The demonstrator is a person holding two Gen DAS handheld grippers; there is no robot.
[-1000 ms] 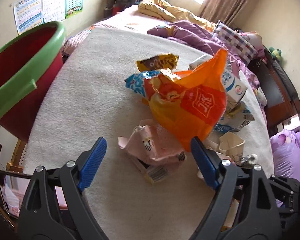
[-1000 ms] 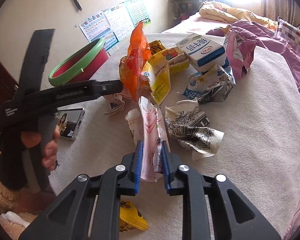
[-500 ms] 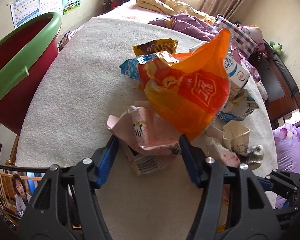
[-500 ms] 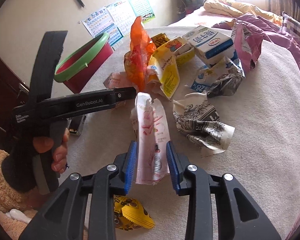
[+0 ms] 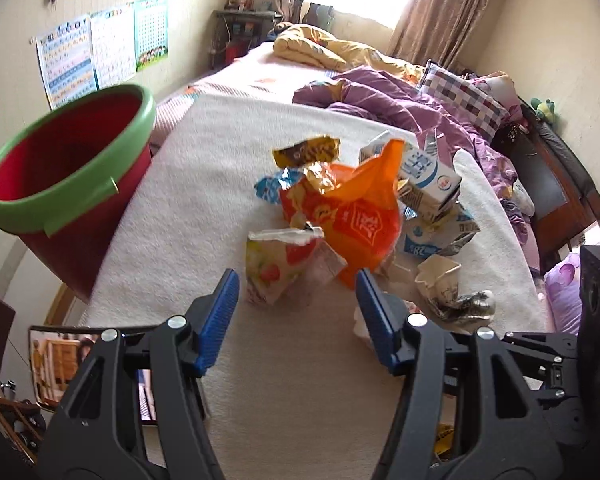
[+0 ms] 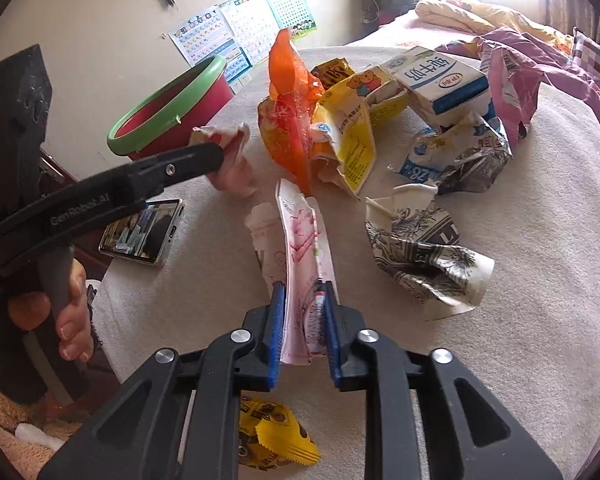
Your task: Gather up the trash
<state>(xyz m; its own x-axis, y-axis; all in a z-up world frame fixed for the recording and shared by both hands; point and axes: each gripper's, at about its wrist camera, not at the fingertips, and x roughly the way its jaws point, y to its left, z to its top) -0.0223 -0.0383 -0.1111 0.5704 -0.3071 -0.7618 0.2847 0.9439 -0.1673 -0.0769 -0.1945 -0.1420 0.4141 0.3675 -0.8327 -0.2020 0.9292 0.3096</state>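
Trash lies heaped on a cream blanket [image 5: 204, 168]. My left gripper [image 5: 297, 276] has its blue pad tips on both sides of a crumpled pink fruit-print carton [image 5: 284, 268], which stands tipped up between them. In the right wrist view one left finger [image 6: 196, 162] reaches to that carton [image 6: 236, 184]. My right gripper [image 6: 305, 287] is closing its jaws on a flat pink-and-white pouch [image 6: 302, 236], which stands upright from the pads. A hand [image 6: 72, 304] holds the left tool.
A red bucket with a green rim [image 5: 140, 120] hangs off the bed's left side. Beyond the carton lie an orange bag [image 5: 360, 216], a milk carton [image 5: 428, 176] and a crushed paper cup [image 6: 420, 264]. A phone [image 6: 144, 236] and a yellow wrapper [image 6: 272, 440] lie nearby.
The left jaws narrowed around the pink carton, then drew back and up, and the carton tipped upright. The right gripper stayed in place, its jaws widening a little and narrowing again on the pouch.
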